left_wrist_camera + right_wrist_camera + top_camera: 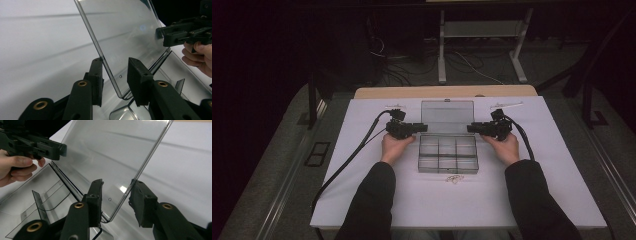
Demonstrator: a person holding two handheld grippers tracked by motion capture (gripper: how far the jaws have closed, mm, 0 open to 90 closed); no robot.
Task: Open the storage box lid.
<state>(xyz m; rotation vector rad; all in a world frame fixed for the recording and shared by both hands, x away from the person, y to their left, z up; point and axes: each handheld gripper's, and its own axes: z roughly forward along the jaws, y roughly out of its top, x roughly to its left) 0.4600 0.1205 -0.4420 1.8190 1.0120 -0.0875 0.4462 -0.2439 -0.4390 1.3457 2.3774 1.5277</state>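
A clear plastic compartment box [447, 154] lies on the white table top, its lid [447, 116] raised and leaning back. My left gripper [424, 127] reaches in at the lid's left edge and my right gripper [469, 128] at its right edge. In the left gripper view the lid's edge [105, 62] runs between the jaws of the left gripper [115, 62], with a gap to one pad. In the right gripper view the right gripper [117, 183] straddles the lid's other edge [135, 182] the same way. Both stand open around the lid. The box's compartments look empty.
A small heap of thin metal rings [454, 178] lies just in front of the box. Two pale strips [394, 106] [506, 105] lie near the back of the white table top [532, 195]. Cables trail from both grippers. Beyond the table are frame legs and floor cables.
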